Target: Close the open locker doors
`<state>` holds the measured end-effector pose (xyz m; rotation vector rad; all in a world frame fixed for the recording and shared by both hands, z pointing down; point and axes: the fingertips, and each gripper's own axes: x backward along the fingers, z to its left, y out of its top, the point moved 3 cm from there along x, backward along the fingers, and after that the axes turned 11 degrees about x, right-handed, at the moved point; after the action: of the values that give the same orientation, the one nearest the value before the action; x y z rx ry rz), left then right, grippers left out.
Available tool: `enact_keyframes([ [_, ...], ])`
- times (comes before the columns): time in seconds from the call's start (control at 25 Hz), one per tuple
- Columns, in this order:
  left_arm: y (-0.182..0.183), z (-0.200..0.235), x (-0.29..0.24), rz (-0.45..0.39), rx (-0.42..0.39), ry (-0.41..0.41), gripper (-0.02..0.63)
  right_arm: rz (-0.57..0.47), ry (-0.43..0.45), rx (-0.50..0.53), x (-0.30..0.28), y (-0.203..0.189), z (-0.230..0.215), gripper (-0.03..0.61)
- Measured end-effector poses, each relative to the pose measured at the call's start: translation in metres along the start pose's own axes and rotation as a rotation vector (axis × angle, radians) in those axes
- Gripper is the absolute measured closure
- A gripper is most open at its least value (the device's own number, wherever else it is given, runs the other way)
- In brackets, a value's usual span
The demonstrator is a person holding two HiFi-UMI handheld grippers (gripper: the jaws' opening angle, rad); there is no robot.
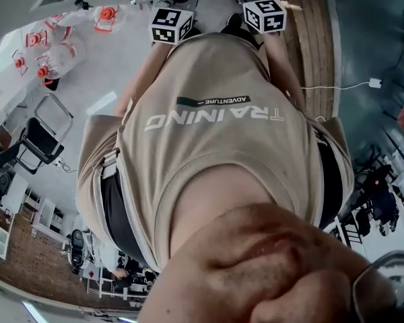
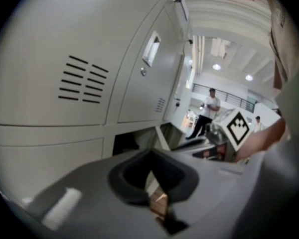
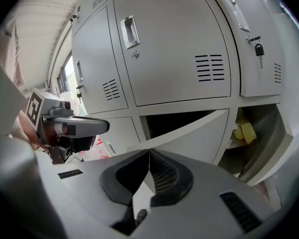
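Note:
Grey metal lockers [image 3: 174, 49] fill the right gripper view. In the lower row one door [image 3: 189, 136] swings out ajar in front of its dark opening [image 3: 174, 119]. To its right a second compartment stands open, with yellow cloth [image 3: 244, 131] inside and its door [image 3: 271, 156] swung wide. My right gripper [image 3: 148, 171] is shut and empty, a short way in front of the ajar door. My left gripper [image 2: 150, 176] is also shut and empty, facing the lockers [image 2: 79, 83] and an open lower compartment [image 2: 127, 143]. The head view shows only both marker cubes [image 1: 171, 24] [image 1: 264, 15] above a beige shirt.
A key [image 3: 259, 49] hangs in an upper locker's lock. The left gripper's body [image 3: 65, 126] sits at the left of the right gripper view. A person [image 2: 208, 111] stands far off past the locker row. Chairs [image 1: 44, 136] and bottles [image 1: 50, 52] show in the head view.

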<state>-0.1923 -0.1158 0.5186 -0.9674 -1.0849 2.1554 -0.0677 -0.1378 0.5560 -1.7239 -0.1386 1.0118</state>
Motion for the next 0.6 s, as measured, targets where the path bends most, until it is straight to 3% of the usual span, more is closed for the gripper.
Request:
enact_keyframes([
  [0.24,0.011,0.03,0.007,0.02,-0.013,-0.001,0.614,-0.01,-0.02,-0.015,-0.025,0.017,0.009,0.563],
  [0.6,0.03,0.05,0.012,0.006,0.003,0.059,0.614,-0.036,0.036,0.002,-0.057,0.044,0.005,0.563],
])
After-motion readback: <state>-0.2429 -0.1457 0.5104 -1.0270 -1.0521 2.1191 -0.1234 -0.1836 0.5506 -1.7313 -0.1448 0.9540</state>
